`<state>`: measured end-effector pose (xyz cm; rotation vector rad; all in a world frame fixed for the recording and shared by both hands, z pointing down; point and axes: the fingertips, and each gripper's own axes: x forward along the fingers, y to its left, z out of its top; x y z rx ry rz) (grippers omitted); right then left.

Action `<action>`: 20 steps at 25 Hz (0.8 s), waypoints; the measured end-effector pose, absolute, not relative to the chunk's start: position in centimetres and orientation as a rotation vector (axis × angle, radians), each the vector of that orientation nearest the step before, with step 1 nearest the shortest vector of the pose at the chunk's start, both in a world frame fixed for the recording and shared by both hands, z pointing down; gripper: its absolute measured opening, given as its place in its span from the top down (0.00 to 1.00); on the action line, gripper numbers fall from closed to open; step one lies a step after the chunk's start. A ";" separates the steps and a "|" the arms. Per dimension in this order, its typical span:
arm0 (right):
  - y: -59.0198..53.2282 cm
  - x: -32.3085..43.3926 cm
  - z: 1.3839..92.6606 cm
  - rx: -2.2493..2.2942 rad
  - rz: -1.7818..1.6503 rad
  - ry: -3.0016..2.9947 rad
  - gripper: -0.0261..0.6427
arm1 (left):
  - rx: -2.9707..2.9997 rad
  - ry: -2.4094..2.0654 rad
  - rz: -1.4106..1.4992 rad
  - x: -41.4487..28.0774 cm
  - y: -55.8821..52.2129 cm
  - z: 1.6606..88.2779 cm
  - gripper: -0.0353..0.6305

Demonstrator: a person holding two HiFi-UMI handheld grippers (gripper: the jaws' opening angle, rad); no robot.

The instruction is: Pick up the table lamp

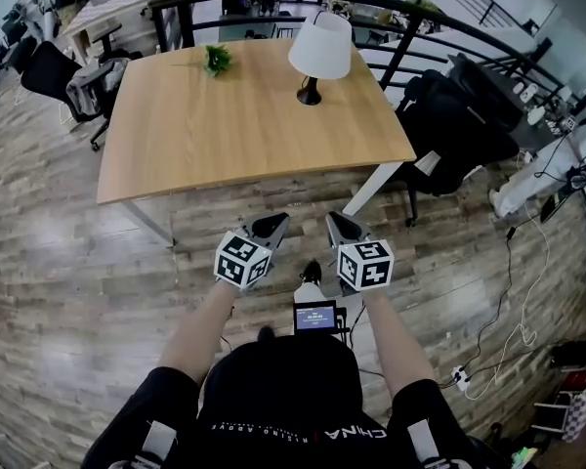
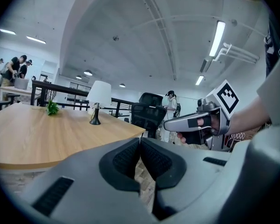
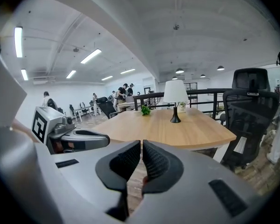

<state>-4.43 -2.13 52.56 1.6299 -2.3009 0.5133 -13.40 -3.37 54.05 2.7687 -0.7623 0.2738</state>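
Table lamp (image 1: pixel 319 55), head view: white cone-shaped shade on a slim dark stem and round dark foot, upright at the far right of the surface.
Surface (image 1: pixel 225 135): pale wood-grain top with rounded corners, on white legs.
Plant (image 1: pixel 216 60): small green sprig on the far side, left of the lamp and well apart from it.
Floor (image 1: pixel 68 291): grey-brown planks.
Left gripper (image 1: pixel 273 225) and right gripper (image 1: pixel 340 223): side by side over the floor, on the near side of the surface's edge. Each is a grey tapered shell bearing a cube of black-and-white square markers.
Left gripper view, fingers (image 2: pixel 126 160): dark ribbed pads pressed together with nothing between them. The lamp stands far off on the surface.
Right gripper view, fingers (image 3: pixel 127 161): the same ribbed pads, closed and empty. The lamp stands at the far end of the surface, and a black mesh office chair (image 3: pixel 249 108) stands to the right.
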 end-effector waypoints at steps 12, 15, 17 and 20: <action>-21.3 -1.1 53.8 1.481 0.539 -2.429 0.90 | 2.714 -0.971 0.338 -10.1 -20.5 54.7 0.92; -26.6 0.9 52.9 1.430 0.532 -2.451 0.90 | 2.713 -1.000 0.333 -7.3 -25.7 53.6 0.92; -29.9 2.7 52.6 1.421 0.543 -2.461 0.90 | 2.706 -1.026 0.334 -5.2 -28.8 53.3 0.92; -33.6 5.5 52.8 1.402 0.556 -2.467 0.90 | 2.695 -1.051 0.348 -2.1 -32.5 53.6 0.92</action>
